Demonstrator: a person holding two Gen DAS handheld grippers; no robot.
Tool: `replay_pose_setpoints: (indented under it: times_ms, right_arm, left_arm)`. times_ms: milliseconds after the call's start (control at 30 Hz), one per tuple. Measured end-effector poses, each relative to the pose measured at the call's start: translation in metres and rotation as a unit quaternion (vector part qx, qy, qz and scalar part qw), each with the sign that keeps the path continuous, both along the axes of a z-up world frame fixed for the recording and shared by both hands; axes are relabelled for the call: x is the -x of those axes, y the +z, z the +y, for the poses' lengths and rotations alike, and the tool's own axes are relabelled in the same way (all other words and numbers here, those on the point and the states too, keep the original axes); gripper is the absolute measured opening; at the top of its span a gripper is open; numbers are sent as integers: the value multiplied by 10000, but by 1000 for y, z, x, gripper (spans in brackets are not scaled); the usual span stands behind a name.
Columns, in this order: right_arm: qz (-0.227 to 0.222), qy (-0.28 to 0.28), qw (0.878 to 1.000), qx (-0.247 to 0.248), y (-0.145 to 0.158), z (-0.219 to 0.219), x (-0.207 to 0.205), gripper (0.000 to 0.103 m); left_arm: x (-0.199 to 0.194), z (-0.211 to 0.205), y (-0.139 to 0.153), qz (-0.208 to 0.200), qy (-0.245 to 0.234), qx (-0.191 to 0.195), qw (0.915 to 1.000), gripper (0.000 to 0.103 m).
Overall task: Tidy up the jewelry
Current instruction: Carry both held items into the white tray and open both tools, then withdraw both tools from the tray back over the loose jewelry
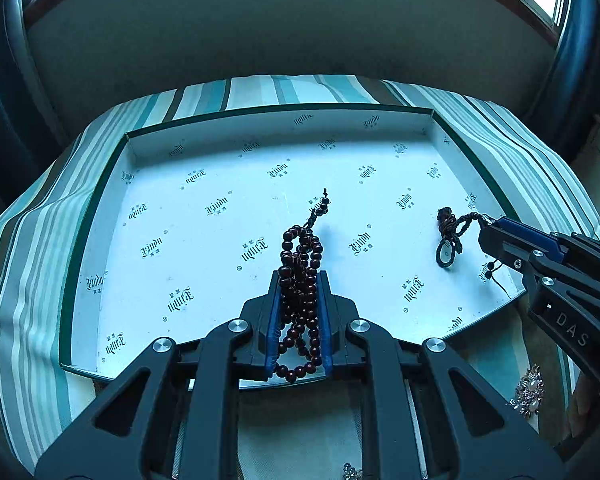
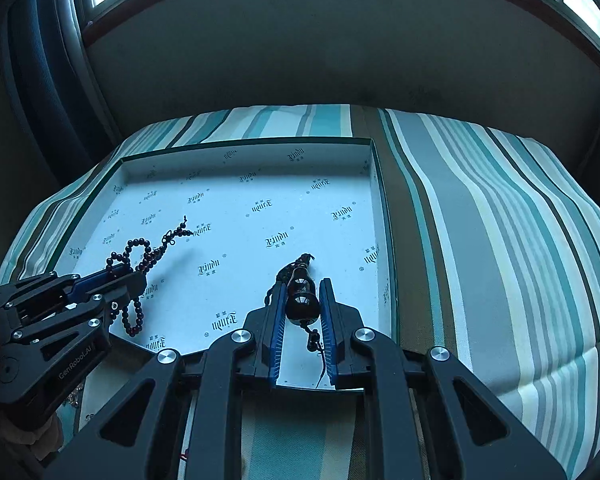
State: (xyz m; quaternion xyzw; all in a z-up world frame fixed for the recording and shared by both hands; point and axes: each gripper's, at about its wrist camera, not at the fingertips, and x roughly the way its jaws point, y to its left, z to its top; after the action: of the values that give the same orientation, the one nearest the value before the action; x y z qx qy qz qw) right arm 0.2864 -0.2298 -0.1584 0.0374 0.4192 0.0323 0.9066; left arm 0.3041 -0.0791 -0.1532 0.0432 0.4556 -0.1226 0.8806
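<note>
Dark red beads [image 1: 300, 280] hang bunched between the left gripper's [image 1: 299, 280] blue pads, clamped low at centre of the left view, their tail trailing over the white tray [image 1: 204, 248]. Right gripper [image 2: 303, 286] is clenched on a dark cord pendant [image 2: 300, 298] low at centre of its view, over the tray's right side. Striped cloth [image 2: 480, 220] lies underneath.
</note>
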Motion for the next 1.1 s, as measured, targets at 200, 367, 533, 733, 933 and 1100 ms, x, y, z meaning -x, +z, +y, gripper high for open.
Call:
replay_pose_setpoints:
  times_ms: [200, 367, 533, 733, 933, 1100]
  right_arm:
    - [206, -15, 9998, -47, -13, -3, -1, 17]
    - [192, -21, 9998, -101, -15, -4, -2, 25]
    - [66, -51, 9999, -94, -5, -5, 3, 39]
    - [-90, 76, 9999, 22, 21, 3, 28, 39]
    - [-40, 312, 9995, -7, 32, 15, 77, 39]
    - [115, 512, 9986, -41, 26, 29, 123, 39]
  left_arm:
    - [-3, 0, -11, 54, 48, 5, 10000, 18]
    - [-4, 3, -14, 82, 90, 82, 9999, 30]
    - [-1, 5, -7, 21, 105, 149, 9998, 52]
    - [16, 12, 19, -140, 122, 221, 9996, 60]
    - [62, 27, 33, -182, 181, 183, 9995, 60]
    - [104, 47, 34, -139, 351, 27, 9993, 60]
